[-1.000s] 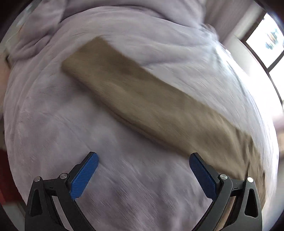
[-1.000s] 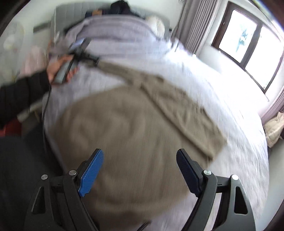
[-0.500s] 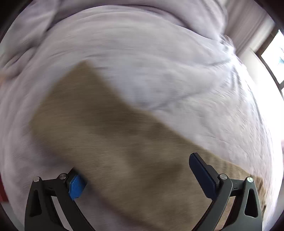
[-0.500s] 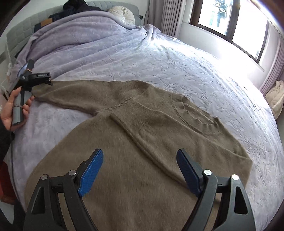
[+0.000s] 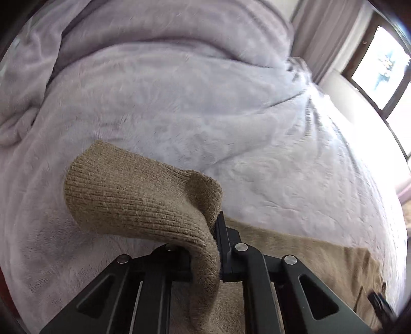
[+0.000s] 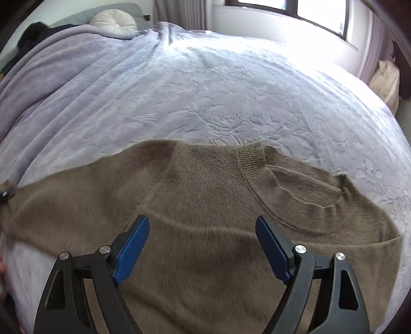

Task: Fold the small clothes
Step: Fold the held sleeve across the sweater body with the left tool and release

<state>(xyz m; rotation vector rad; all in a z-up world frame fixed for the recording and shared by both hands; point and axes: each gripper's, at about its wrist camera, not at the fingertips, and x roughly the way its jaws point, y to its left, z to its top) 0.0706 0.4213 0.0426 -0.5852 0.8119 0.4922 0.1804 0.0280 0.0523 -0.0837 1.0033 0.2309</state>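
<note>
- Brown knit: a sweater (image 6: pixel 205 205) lies spread flat on a bed covered with a lilac blanket (image 6: pixel 205 90), its ribbed collar (image 6: pixel 253 158) toward the far side and a little right of centre in the right wrist view.
- Left gripper (image 5: pixel 217 246) has its jaws together, clamped on the sleeve (image 5: pixel 133 197). The ribbed cuff end bulges out past the fingertips and curls to the left, lifted off the blanket, while the rest of the sleeve drops between the black arms of the gripper.
- In the left wrist view, more of the brown knit lies flat on the blanket to the right of the gripper, running toward the lower right edge.
- Right gripper (image 6: pixel 203 246) has its blue pads (image 6: pixel 132 246) wide apart, with nothing between them. It sits over the body of the sweater, below the collar; whether it touches the knit I cannot tell.
- At the far left edge of the right wrist view, the sleeve narrows toward a small dark shape that is the left gripper's tip, mostly cut off by the frame.
- A round white cushion (image 6: pixel 114 20) rests at the head of the bed, with a dark bundle (image 6: pixel 33 33) to its left.
- Windows (image 6: pixel 295 7) and pale curtains (image 6: pixel 179 12) stand beyond the bed; a beige bag (image 6: pixel 386 79) sits past its right side.
</note>
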